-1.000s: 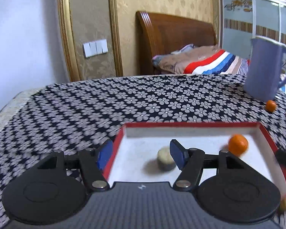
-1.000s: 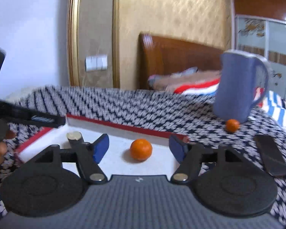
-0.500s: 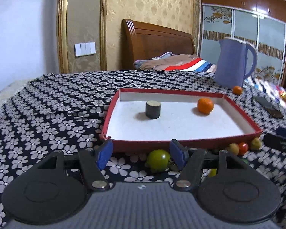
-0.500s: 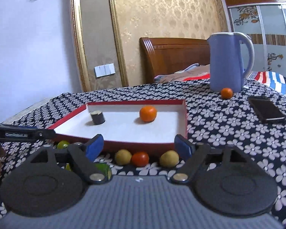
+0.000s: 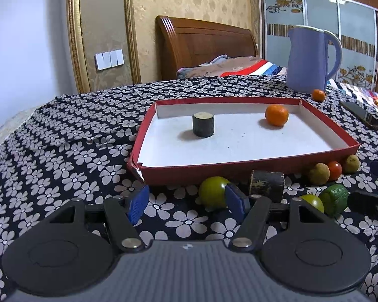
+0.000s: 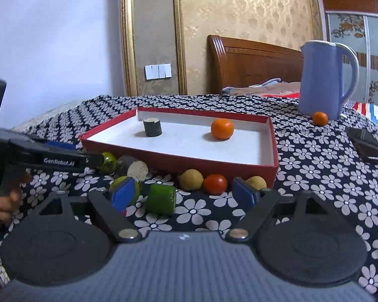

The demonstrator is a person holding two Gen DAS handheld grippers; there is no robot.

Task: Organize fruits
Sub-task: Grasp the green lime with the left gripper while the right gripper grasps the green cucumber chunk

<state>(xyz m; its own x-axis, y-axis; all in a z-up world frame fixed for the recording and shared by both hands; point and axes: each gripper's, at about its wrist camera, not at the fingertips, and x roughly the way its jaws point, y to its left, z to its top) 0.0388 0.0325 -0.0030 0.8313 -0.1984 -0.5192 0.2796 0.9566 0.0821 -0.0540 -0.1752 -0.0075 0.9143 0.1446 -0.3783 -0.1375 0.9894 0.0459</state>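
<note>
Early days: tray (image 5: 242,170) holds just one orange (image 5: 276,115) near its far right corner and a dark cylinder (image 5: 203,124). Rest of the fruit (image 6: 215,184) sits on the cloth along the tray's near edge. My left gripper (image 5: 187,201) and right gripper (image 6: 185,192) both gape, holding nothing.

A table under a black cloth with white flowers (image 5: 63,166) carries a shallow red cardboard tray (image 5: 242,168), loose fruits along its near wall, a blue plastic jug (image 5: 307,60) and a black phone (image 5: 363,115).

1 mandarin (image 5: 276,115) lies in the tray (image 5: 244,170); loose fruits (image 5: 318,173) before it.
</note>
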